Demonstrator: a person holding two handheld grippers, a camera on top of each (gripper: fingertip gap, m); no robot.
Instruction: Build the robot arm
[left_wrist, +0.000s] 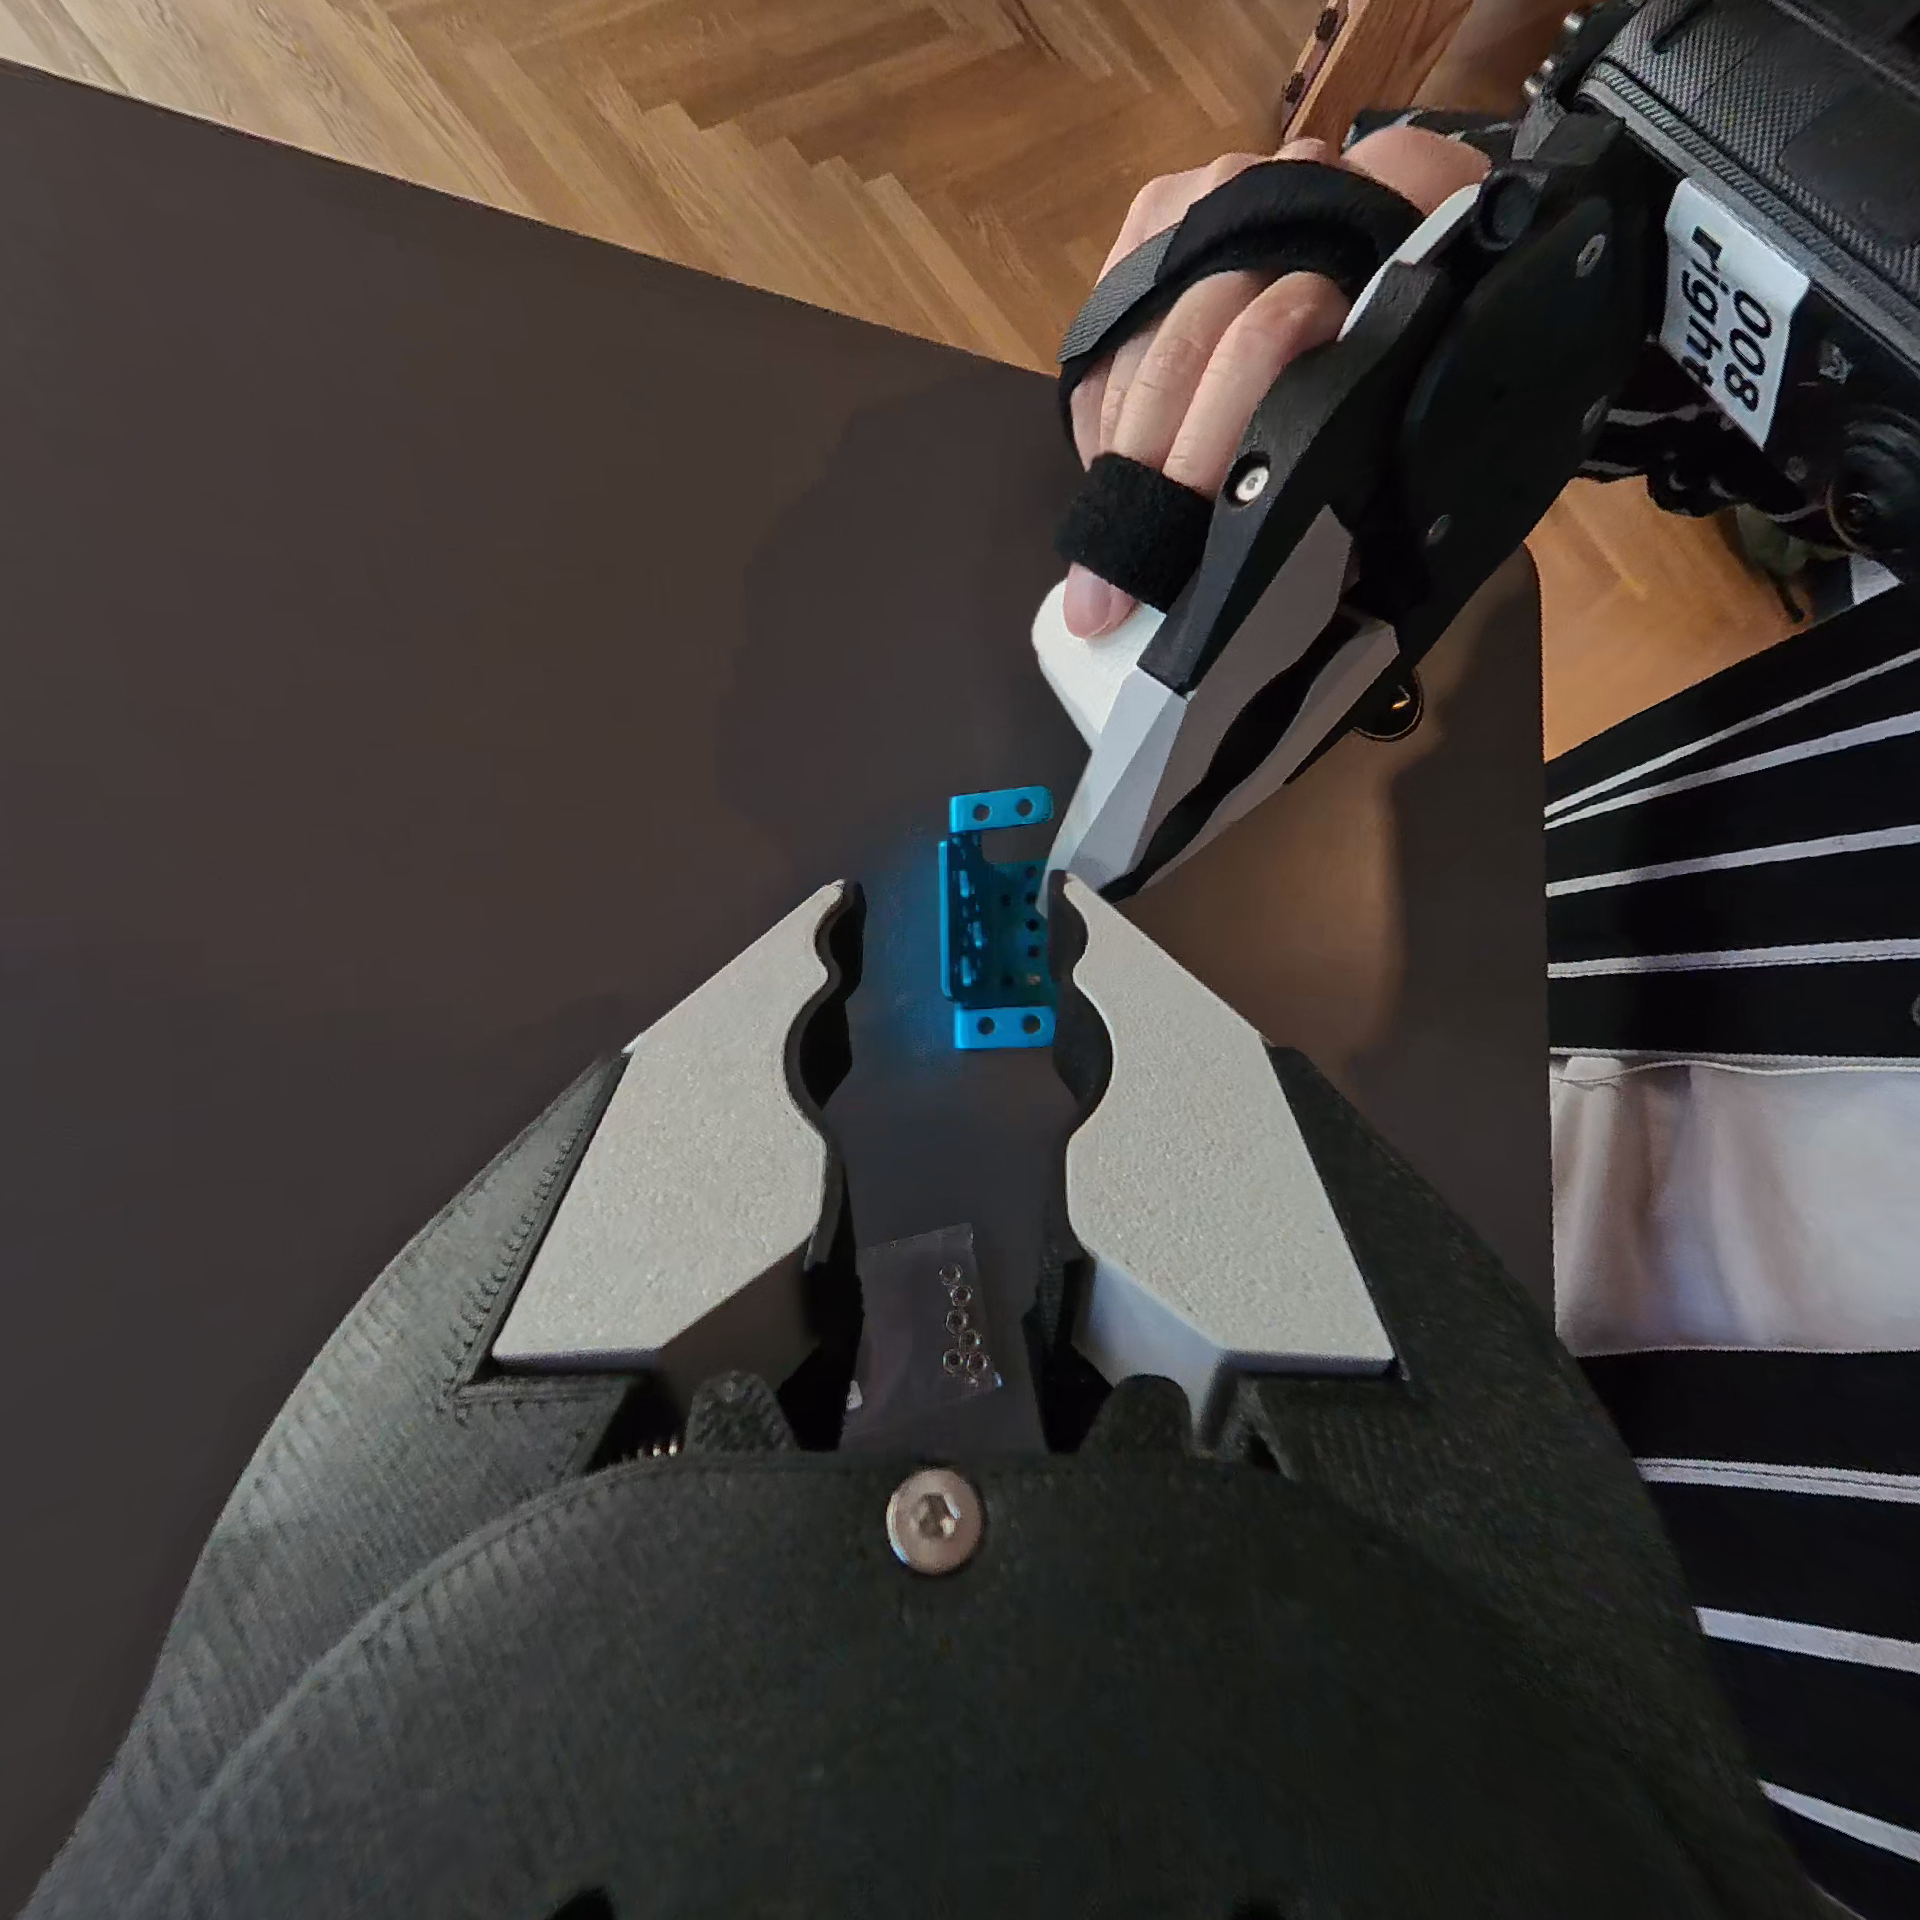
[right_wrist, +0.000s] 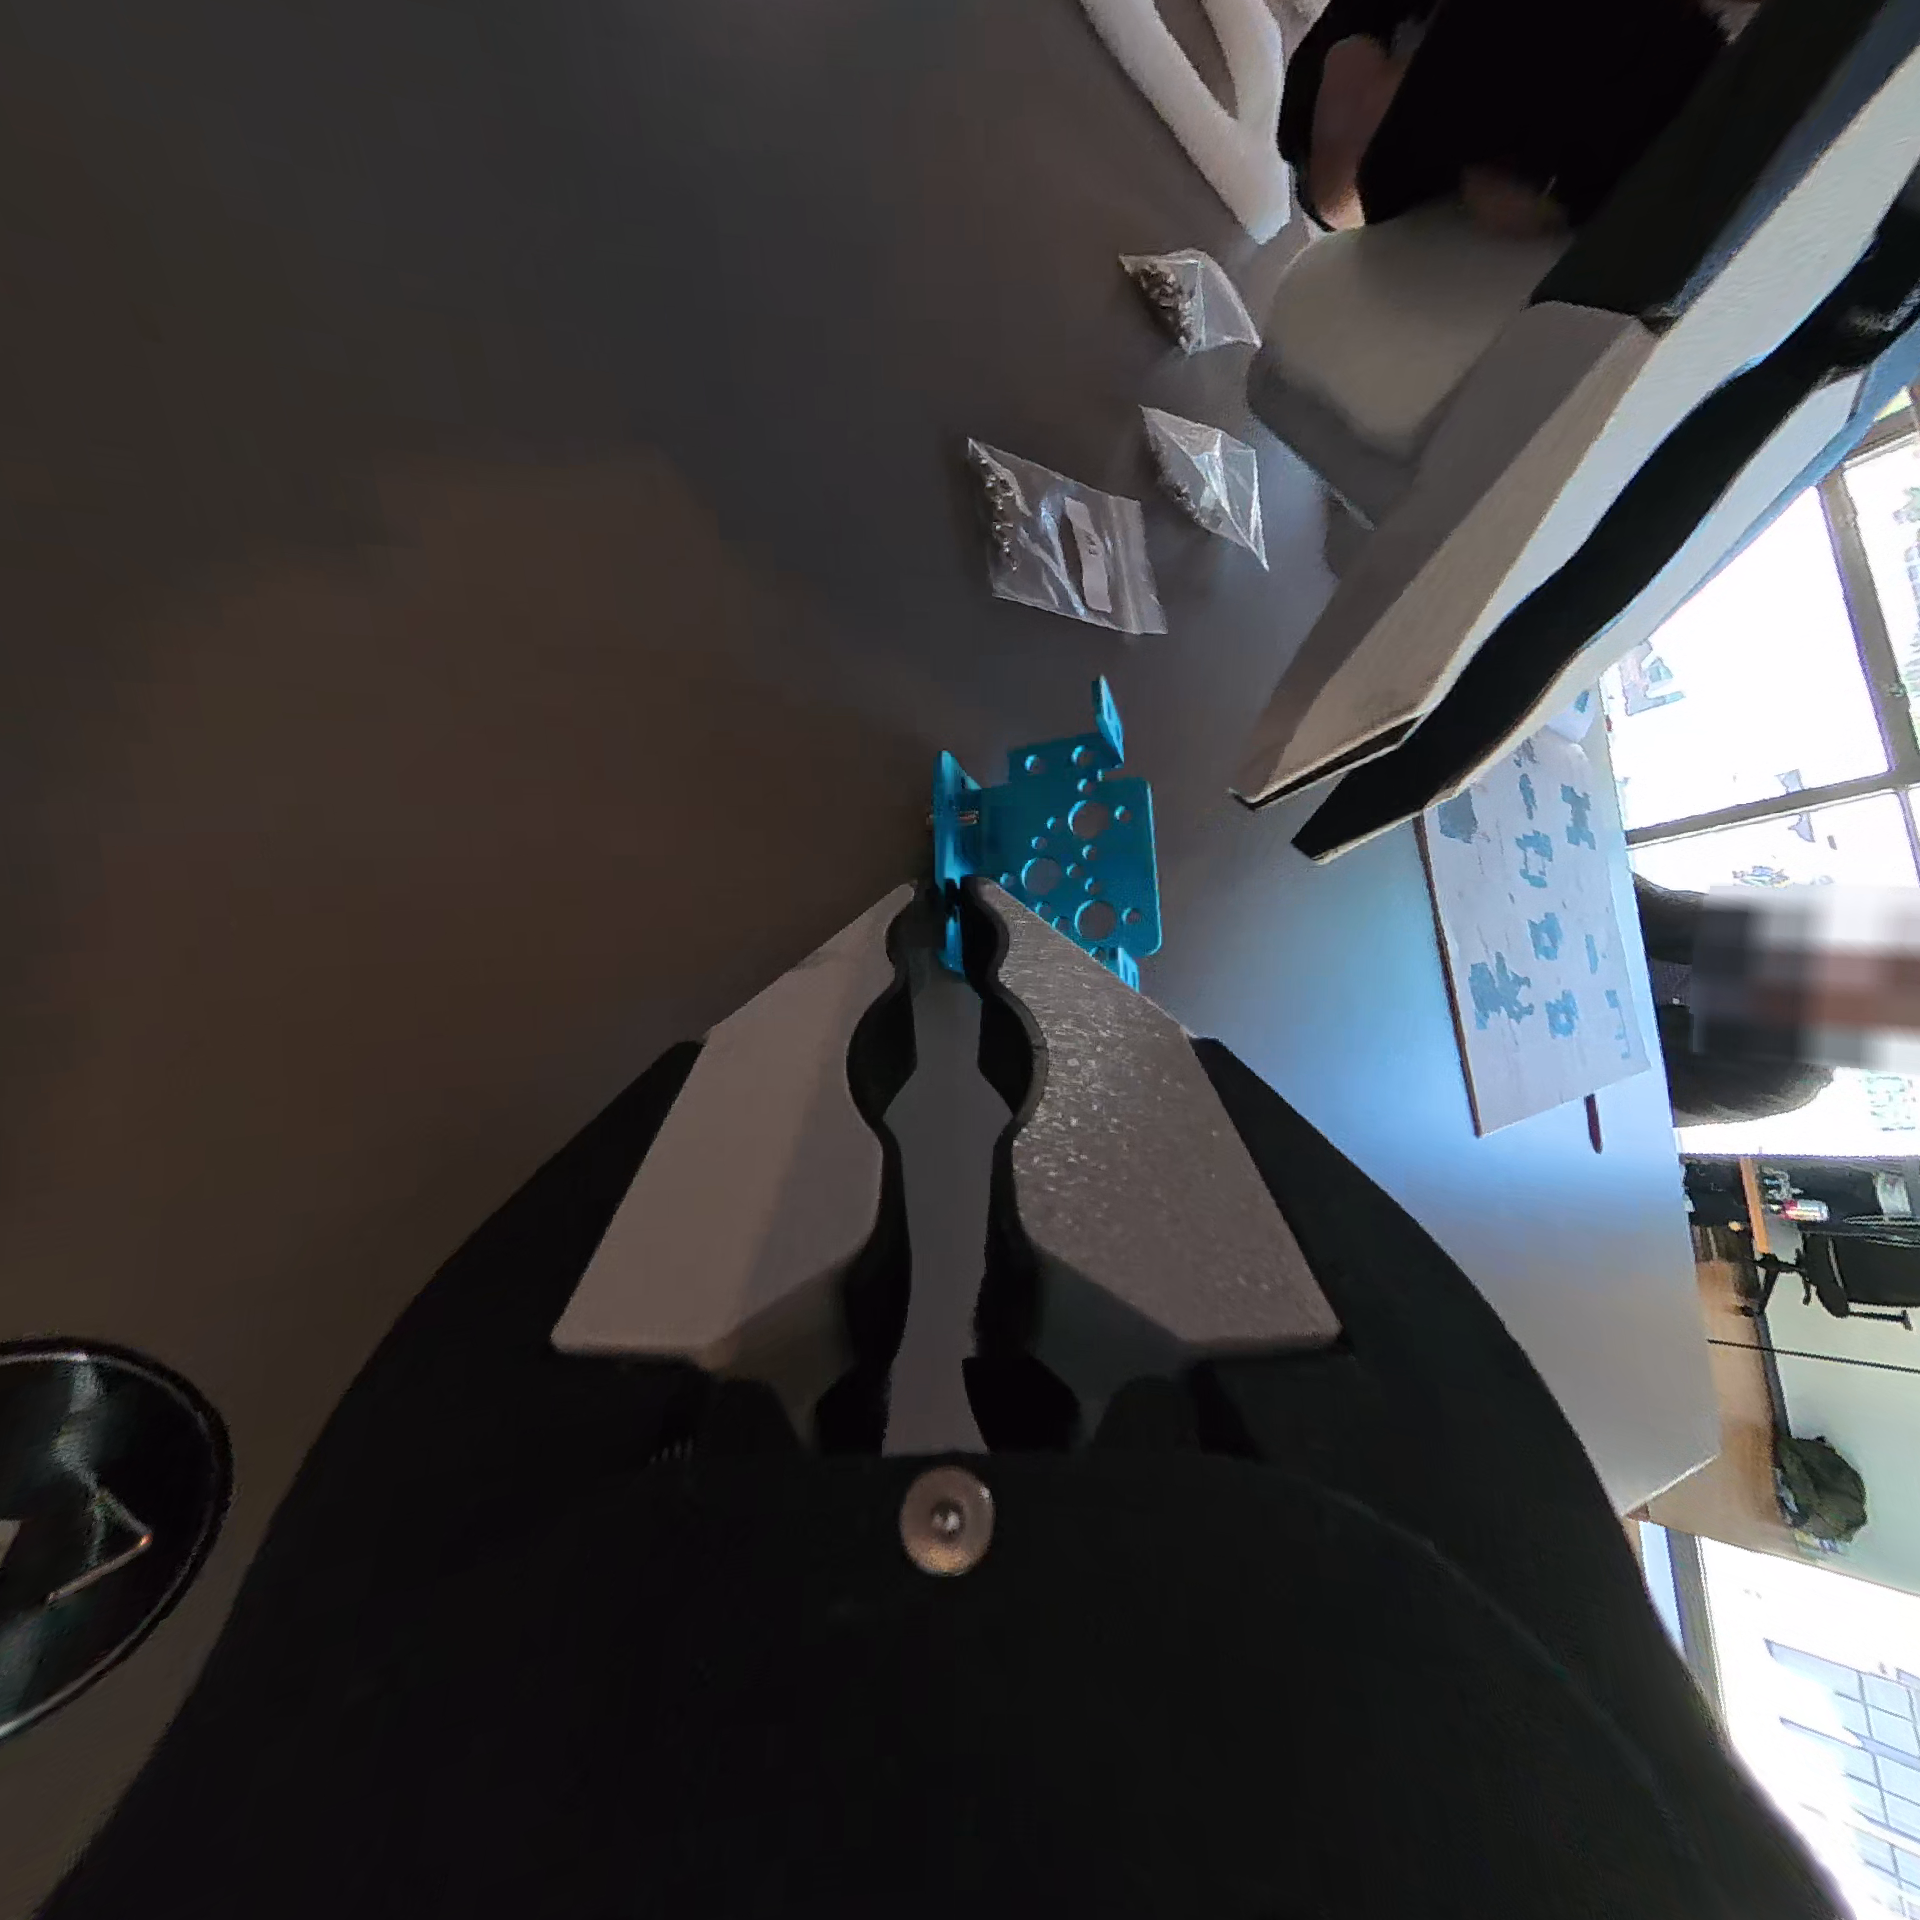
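A blue metal bracket (left_wrist: 995, 935) with many holes stands on the dark table (left_wrist: 416, 623). My left gripper (left_wrist: 953, 891) is open, and the bracket shows between its fingertips, close to the right-hand one. I cannot tell if they touch. My right gripper (right_wrist: 943, 894) is shut on a folded flange at the edge of the bracket (right_wrist: 1086, 862). In the left wrist view the right gripper (left_wrist: 1081, 868) comes down from the upper right, held by a gloved hand (left_wrist: 1195, 395). In the right wrist view the left gripper (right_wrist: 1283, 816) hangs just right of the bracket.
Three small clear bags of hardware (right_wrist: 1070, 540) (right_wrist: 1210, 478) (right_wrist: 1190, 296) lie beyond the bracket. Another bag of small rings (left_wrist: 951, 1320) lies under my left gripper. A printed sheet (right_wrist: 1538, 935) lies to the right, and a black round object (right_wrist: 83, 1507) at lower left. Wooden floor (left_wrist: 727, 125) lies past the table edge. My hands' fingertips stand some 6 centimetres from each other.
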